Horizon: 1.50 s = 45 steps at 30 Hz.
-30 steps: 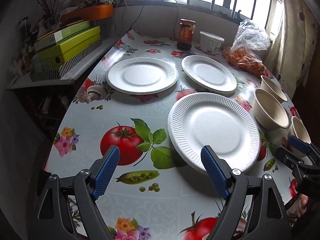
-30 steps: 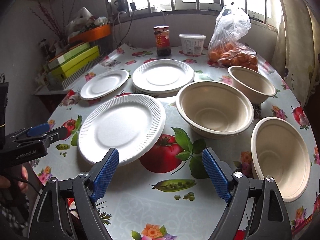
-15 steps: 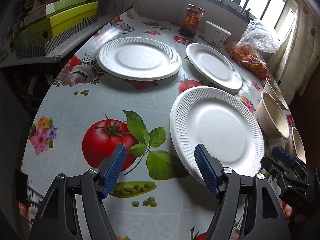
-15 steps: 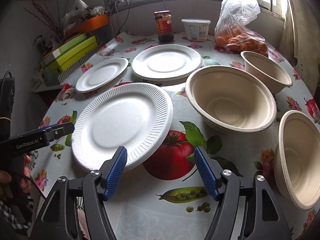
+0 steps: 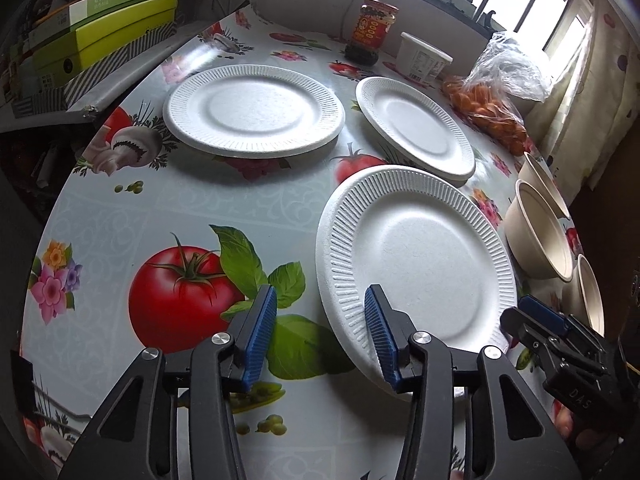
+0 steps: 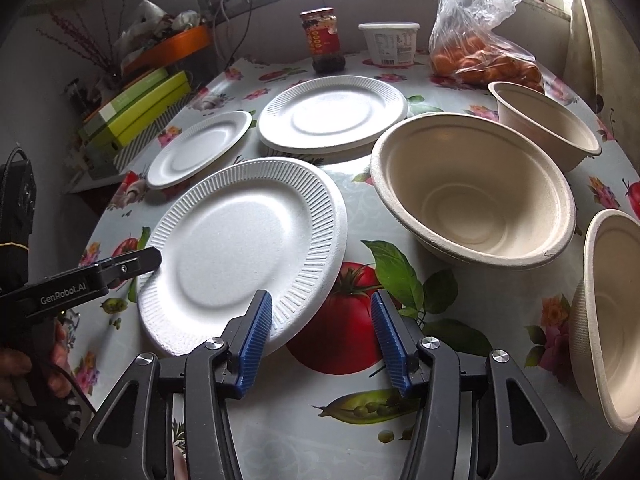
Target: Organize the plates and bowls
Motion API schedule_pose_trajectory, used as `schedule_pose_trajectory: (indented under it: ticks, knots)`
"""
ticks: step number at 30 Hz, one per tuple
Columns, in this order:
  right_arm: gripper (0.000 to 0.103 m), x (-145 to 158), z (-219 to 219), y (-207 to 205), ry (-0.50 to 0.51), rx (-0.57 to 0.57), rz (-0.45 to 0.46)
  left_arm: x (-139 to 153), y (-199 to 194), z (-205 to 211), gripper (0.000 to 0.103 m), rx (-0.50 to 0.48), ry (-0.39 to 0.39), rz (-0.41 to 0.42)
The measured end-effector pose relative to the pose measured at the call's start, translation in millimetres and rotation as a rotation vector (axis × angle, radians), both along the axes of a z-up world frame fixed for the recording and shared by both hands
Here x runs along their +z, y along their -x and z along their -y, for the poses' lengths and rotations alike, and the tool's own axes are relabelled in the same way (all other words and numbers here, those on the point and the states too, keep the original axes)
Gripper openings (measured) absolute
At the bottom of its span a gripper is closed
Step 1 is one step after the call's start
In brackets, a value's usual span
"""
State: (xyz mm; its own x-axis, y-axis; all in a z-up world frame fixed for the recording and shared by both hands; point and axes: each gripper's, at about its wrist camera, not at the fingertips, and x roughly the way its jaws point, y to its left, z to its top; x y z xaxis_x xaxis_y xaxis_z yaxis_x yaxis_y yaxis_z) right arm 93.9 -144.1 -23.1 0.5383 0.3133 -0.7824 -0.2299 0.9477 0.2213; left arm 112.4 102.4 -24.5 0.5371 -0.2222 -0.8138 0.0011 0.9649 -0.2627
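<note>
Three white foam plates and three beige pulp bowls lie on the fruit-print tablecloth (image 5: 168, 208). The near foam plate (image 5: 416, 256) sits at the near centre. A second plate (image 5: 254, 110) lies far left. A third plate (image 5: 414, 126) rests on a stack just beyond the near one. The large bowl (image 6: 472, 196) stands right of the near plate, with a far bowl (image 6: 544, 124) behind it and a near bowl (image 6: 608, 312) at the right edge.

The left gripper (image 5: 320, 332) is released, its jaws spread, with the right finger over the near plate's near-left rim. The right gripper (image 6: 322, 332) is likewise unclenched and empty, its left finger just over the same plate's near-right rim.

Handling, as a judgement: the foam plate is very light, thin and easily dented. Take hold at the ribbed rim, where the grooves give friction, and apply light pressure only. Its near edge appears raised off the cloth, so a jaw may slip beneath it. The bowls look stiffer; grip one wall at the rolled lip.
</note>
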Motion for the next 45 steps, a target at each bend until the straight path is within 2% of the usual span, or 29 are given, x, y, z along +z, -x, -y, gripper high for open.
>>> schedule_pose_trajectory:
  ticks: [2,10,14,28,38,45]
  knots:
    - [0.042,0,0,-1,-0.003,-0.001,-0.001,0,-1,1,0.038,-0.003,-0.001,-0.002]
    - [0.031,0,1,-2,-0.022,0.014,-0.003,-1,-2,3,0.034,-0.011,0.002,-0.002]
    - [0.024,0,-1,-2,-0.032,0.023,-0.002,-1,-2,5,0.027,-0.018,0.008,-0.001]
    - [0.022,2,-1,-2,-0.028,0.021,0.005,0,-2,6,0.025,-0.022,0.012,-0.002]
    - [0.021,13,-4,-8,-0.045,0.03,0.002,20,-2,-1,0.025,-0.012,-0.001,0.04]
    - [0.021,34,-14,-10,-0.035,0.048,0.04,38,-3,-10,0.025,0.003,-0.01,0.07]
